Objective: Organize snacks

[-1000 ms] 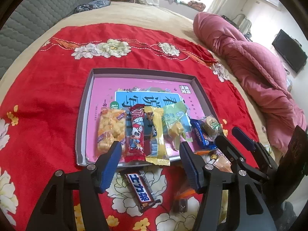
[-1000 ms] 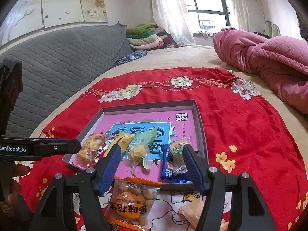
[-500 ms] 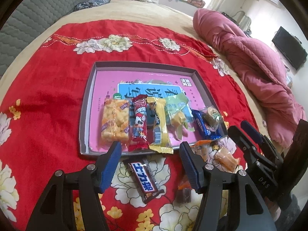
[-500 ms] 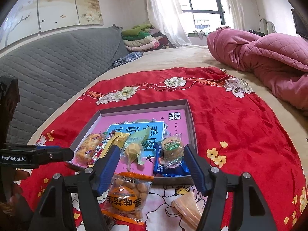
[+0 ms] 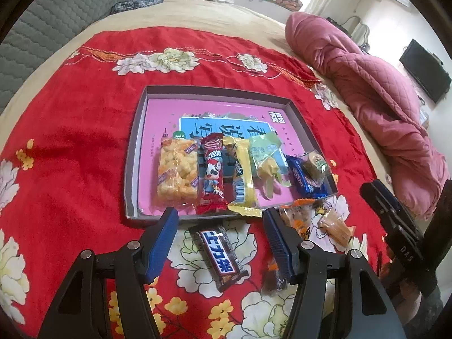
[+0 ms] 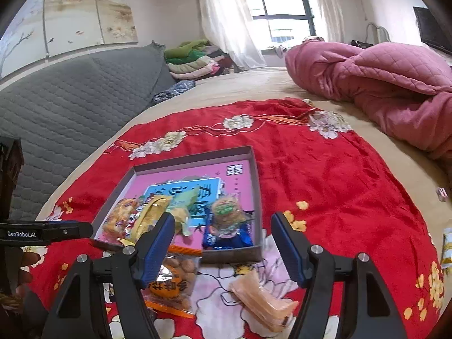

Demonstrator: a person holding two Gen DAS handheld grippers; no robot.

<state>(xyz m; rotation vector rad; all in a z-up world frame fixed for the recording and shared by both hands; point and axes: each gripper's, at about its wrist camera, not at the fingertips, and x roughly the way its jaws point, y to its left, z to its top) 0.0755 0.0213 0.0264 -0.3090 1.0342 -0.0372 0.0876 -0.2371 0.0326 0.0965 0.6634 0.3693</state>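
A grey-rimmed tray (image 5: 217,90) with a pink floor lies on the red cloth. A row of snacks fills its near end: a yellow puffed pack (image 5: 176,169), a red pack (image 5: 213,175), a yellow bar (image 5: 243,180), a green pack (image 5: 267,161), and a round cake (image 5: 315,166) on a blue pack (image 5: 306,178). My left gripper (image 5: 220,217) hangs open above a dark chocolate bar (image 5: 221,254). My right gripper (image 6: 223,221) is open and empty, jaws still widening, over an orange bag (image 6: 172,279) and a tan wafer pack (image 6: 262,296). A small dark candy (image 5: 272,279) lies nearby.
The flowered red cloth (image 5: 70,141) covers a bed. A pink quilt (image 5: 381,99) is heaped at the right. A grey padded headboard (image 6: 70,99) runs along the left, with folded clothes (image 6: 192,59) behind. A small yellow packet (image 6: 446,243) lies at the cloth's right edge.
My right gripper has drawn back from the tray, its jaws a little wider, leaving the round cake on the blue pack. The left gripper has hardly shifted.
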